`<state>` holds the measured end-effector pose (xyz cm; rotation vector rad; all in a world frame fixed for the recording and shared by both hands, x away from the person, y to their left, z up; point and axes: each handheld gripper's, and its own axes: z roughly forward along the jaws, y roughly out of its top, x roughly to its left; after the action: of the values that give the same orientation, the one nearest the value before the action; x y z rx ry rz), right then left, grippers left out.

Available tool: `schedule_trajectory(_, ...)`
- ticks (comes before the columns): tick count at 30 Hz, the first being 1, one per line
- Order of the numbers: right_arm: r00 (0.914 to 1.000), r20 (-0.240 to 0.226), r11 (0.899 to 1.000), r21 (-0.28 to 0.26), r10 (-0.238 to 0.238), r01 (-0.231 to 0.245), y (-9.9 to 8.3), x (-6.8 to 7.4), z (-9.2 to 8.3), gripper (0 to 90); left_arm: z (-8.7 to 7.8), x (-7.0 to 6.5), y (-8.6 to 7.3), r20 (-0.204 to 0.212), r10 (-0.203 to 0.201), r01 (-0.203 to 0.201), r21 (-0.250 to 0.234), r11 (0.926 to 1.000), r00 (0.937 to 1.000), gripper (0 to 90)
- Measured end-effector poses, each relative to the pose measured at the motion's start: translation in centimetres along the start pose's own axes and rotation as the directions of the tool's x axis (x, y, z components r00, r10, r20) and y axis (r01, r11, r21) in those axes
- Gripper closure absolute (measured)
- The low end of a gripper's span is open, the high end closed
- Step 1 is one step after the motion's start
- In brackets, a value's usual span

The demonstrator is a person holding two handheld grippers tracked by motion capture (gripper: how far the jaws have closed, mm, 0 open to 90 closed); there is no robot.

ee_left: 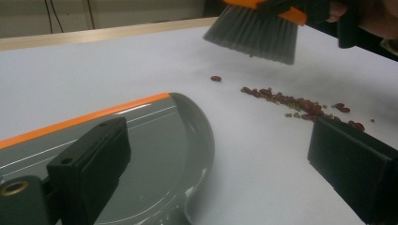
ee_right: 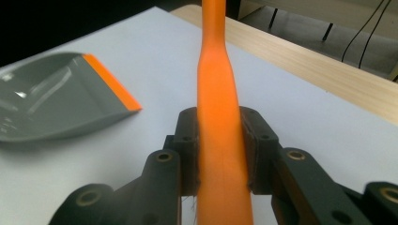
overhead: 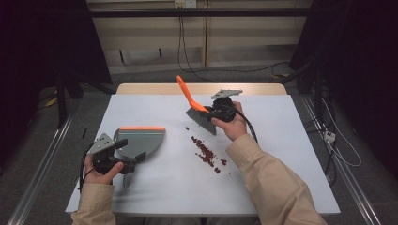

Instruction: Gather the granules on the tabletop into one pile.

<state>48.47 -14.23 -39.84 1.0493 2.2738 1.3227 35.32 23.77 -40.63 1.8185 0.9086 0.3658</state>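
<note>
My left gripper (overhead: 123,161) sits at about eight o'clock on the white table (overhead: 281,178). Its jaws stand wide, one over the pan and one out over bare table, and I cannot make out from these views whether anything of the dustpan's handle is caught lower down between them. The dustpan (overhead: 141,140) lies flat just ahead of that hand, a grey scoop with an orange lip (overhead: 142,128) along its far edge. In the left gripper view the pan's rounded side (ee_left: 187,140) faces the spill. I judge it is parked there so the sweep has a short run into it, though the lip itself does not look turned toward the spill.

Near the middle of the table, running from the centre toward five o'clock, lies the spill of beans (overhead: 206,152): a thin streak of small dark red beans, with a few paler specks among them in the left gripper view (ee_left: 300,105), and one stray bean (ee_left: 216,78) apart at the far end.

At about one o'clock from the spill, my right gripper (overhead: 213,111) is clamped tight on the brush (overhead: 197,110). The right gripper view shows both pads pressed against the flat orange handle (ee_right: 218,117). The grey bristles (ee_left: 256,35) hang just above the table, clear of the beans, on the side of the streak away from the pan, so a stroke can drag them toward it.
</note>
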Motion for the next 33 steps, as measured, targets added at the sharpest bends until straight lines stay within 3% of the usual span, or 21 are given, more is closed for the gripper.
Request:
schedule_trajectory(3, 0.9952, -0.026, 0.995, 0.01, -0.095, 0.095, 0.0, -0.4, 1.7, 71.2, -0.1, 0.1, 0.0, -0.004, -0.003, 0.003, -0.003, 1.0, 1.0, 5.9)
schedule_trajectory(5, 0.9857, -0.043, 0.986, 0.019, -0.163, 0.164, 0.1, -0.4, 2.8, 71.1, -0.2, 0.1, 0.0, -0.009, -0.01, 0.01, -0.007, 0.9999, 0.9999, 5.9)
schedule_trajectory(10, 0.945, -0.126, 0.95, 0.045, -0.302, 0.309, -0.3, -0.2, 4.6, 71.1, -0.5, 0.5, -0.1, -0.021, -0.018, 0.017, -0.012, 0.9998, 0.9996, 5.9)
schedule_trajectory(11, 0.94, -0.155, 0.949, 0.034, -0.304, 0.313, -0.4, -0.1, 4.6, 71.1, -0.6, 0.6, -0.1, -0.026, -0.018, 0.018, -0.012, 0.9998, 0.9995, 5.9)
schedule_trajectory(15, 0.9114, -0.185, 0.919, 0.075, -0.368, 0.386, -0.5, 0.9, 4.0, 71.1, -0.6, 0.8, -0.2, -0.029, -0.022, 0.021, -0.009, 0.9997, 0.9993, 5.9)
schedule_trajectory(21, 0.8961, -0.227, 0.908, 0.088, -0.382, 0.409, -1.2, 1.7, 2.5, 70.9, -0.8, 0.7, -0.1, -0.029, -0.024, 0.024, -0.021, 0.9995, 0.9993, 6.1)
schedule_trajectory(23, 0.8788, -0.244, 0.893, 0.087, -0.41, 0.441, -1.6, 2.2, 1.8, 70.9, -0.7, 0.7, -0.1, -0.026, -0.021, 0.02, -0.019, 0.9996, 0.9994, 6.1)
schedule_trajectory(27, 0.8602, -0.262, 0.875, 0.096, -0.438, 0.474, -2.3, 3.0, 0.7, 70.7, -0.7, 0.6, 0.0, -0.023, -0.015, 0.015, -0.019, 0.9997, 0.9996, 6.1)
schedule_trajectory(33, 0.8437, -0.277, 0.861, 0.095, -0.46, 0.5, -3.2, 4.0, -0.8, 70.5, -0.6, 0.4, 0.0, -0.019, -0.011, 0.01, -0.016, 0.9998, 0.9998, 6.1)
